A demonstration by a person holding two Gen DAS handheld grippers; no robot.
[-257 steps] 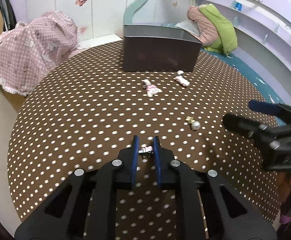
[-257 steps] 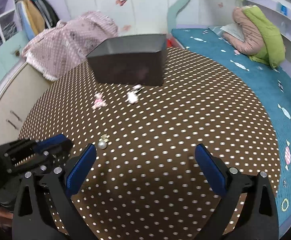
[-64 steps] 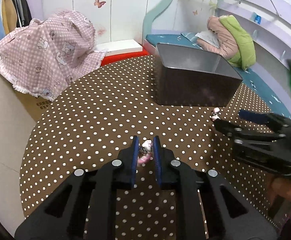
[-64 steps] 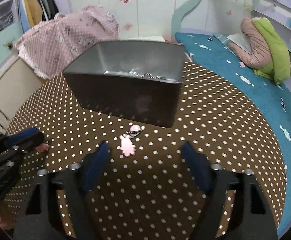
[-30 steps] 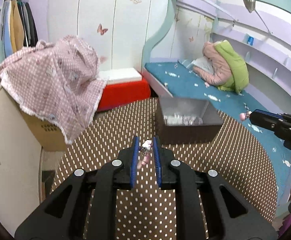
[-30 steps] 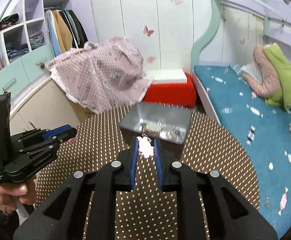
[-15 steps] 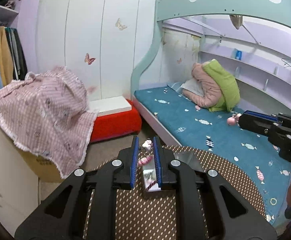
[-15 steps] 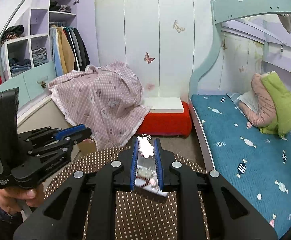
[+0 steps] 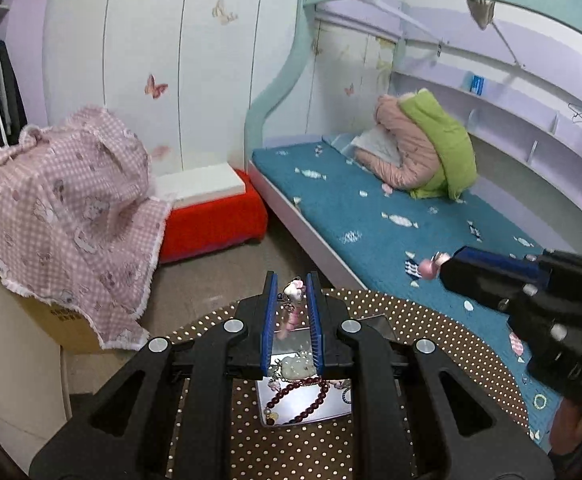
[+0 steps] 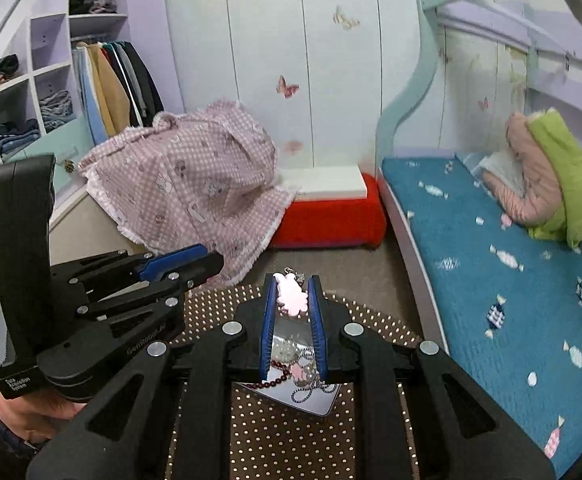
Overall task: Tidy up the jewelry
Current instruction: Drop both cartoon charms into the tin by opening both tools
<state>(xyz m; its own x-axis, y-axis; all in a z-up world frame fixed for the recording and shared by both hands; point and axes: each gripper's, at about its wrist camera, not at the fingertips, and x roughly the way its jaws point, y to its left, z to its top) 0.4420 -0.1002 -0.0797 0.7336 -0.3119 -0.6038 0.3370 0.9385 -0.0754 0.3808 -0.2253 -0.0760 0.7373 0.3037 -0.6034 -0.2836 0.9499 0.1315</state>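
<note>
Both grippers are riding much higher than they were two seconds ago, when they were working low over the polka-dot tablecloth [image 9: 431,332]; now they are hanging above the metal jewelry box [image 9: 311,404], which is sitting open on the table directly below them.

In the left wrist view, the left gripper [image 9: 292,304] is pinching a small pink-and-white charm [image 9: 293,300] between its blue pads, with the jaws nearly closed. In the right wrist view, the right gripper [image 10: 292,300] is clamping a flat pink pendant [image 10: 291,295] with a short chain at its top, its jaws likewise narrowed onto the piece. A dark red bead bracelet [image 9: 299,398] and silver chains are already lying inside the box.

By my judgement the step in hand is the carry-and-drop: both pieces are being brought over the box. The next move is probably calling for lowering each gripper toward the opening, centring the piece over it, then easing the jaws apart so that the charm and pendant are falling inside rather than onto the cloth.
</note>
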